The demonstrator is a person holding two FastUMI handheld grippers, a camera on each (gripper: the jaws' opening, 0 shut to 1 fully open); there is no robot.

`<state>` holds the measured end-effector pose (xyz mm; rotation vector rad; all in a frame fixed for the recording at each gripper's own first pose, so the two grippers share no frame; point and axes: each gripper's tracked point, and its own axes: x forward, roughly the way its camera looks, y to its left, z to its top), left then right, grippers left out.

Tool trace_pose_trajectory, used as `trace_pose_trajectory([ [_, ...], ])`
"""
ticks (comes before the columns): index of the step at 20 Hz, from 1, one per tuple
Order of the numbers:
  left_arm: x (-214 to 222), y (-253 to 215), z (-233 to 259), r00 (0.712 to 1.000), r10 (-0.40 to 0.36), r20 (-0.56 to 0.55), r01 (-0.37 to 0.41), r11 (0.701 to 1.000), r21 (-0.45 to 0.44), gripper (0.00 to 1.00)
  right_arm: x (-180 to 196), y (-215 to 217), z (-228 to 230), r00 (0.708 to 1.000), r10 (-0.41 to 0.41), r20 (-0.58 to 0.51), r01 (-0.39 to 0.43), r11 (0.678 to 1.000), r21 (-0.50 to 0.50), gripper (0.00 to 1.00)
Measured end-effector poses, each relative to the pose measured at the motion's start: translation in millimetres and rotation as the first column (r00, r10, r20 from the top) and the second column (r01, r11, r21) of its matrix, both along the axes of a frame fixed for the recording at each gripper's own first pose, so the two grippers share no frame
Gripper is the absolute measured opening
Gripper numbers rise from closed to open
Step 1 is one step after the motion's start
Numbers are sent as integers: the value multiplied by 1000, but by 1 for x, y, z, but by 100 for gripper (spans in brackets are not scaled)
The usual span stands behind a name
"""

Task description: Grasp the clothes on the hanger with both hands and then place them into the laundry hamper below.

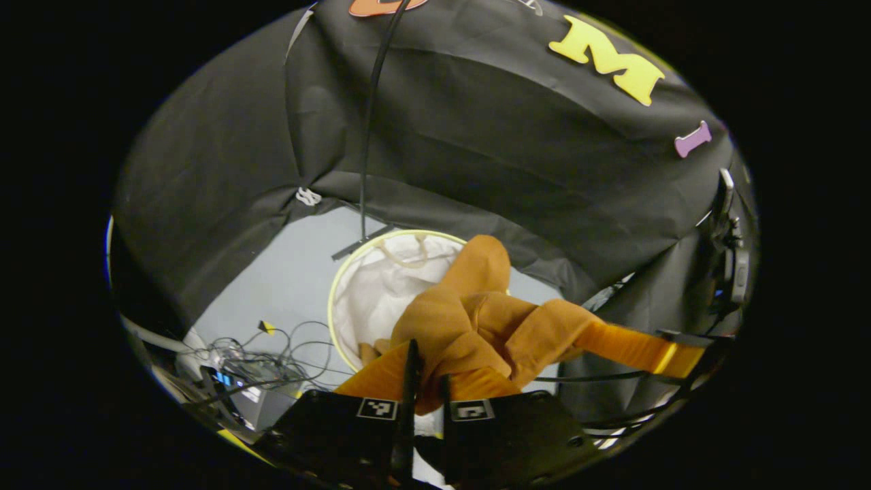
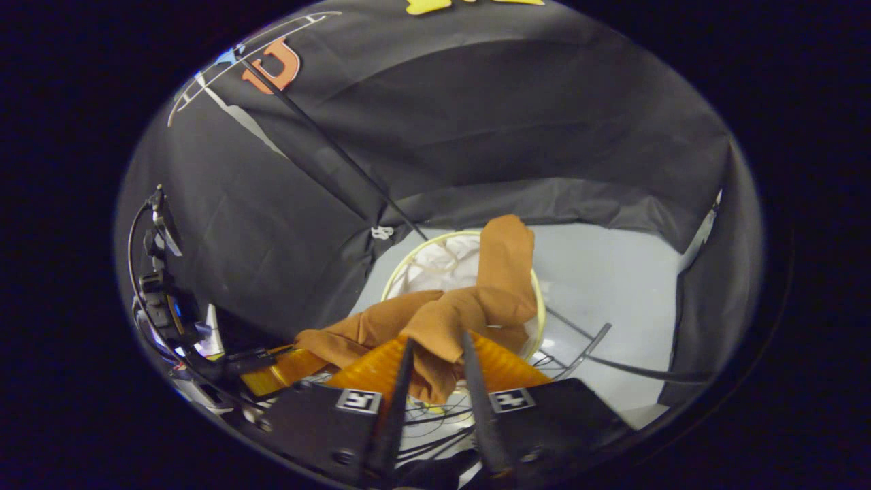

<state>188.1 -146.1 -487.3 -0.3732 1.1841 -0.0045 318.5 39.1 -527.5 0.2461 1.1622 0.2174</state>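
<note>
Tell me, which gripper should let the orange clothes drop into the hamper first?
Probably the left gripper: its bunch of orange clothes hangs over the hamper opening. The right gripper seems to hold cloth nearer the rim.

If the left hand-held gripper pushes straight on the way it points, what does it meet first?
Likely the orange cloth garment its fingers already pinch; beyond that, the white round laundry hamper, though depth is unclear.

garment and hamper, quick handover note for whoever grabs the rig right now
Left tool: shut on the garment.
Right tool: shut on the garment too.
Garment: off the hanger, bunched and held between both tools above the hamper, one end drooping over its rim.
Hamper: on the floor below, white liner open.
Done: two-handed grasp, carry to the hamper.
Left: lower the garment in, open both tools.
</note>
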Motion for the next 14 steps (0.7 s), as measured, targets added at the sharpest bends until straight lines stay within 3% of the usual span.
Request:
trace_pose_trajectory([
  [2, 1, 12, 12, 1000, 3, 30, -5, 998, 55, 74, 14, -10, 21, 995, 43, 94, -35, 996, -87, 84],
  [3, 5, 16, 16, 999, -2, 52, -2, 997, 79, 97, 16, -11, 27, 990, 66, 125, -52, 992, -114, 91],
  [4, 7, 21, 20, 997, -11, 77, 3, 994, 106, 97, 18, -16, 42, 985, 81, 153, -61, 989, -132, 98],
  [9, 15, 40, 80, 967, -35, 254, -12, 983, 183, 97, 16, -17, 94, 956, 99, 276, -58, 986, -154, 98],
  [14, 6, 64, 186, 878, -66, 473, -53, 971, 234, 100, -5, -24, 195, 878, 81, 472, 4, 984, -176, 98],
])
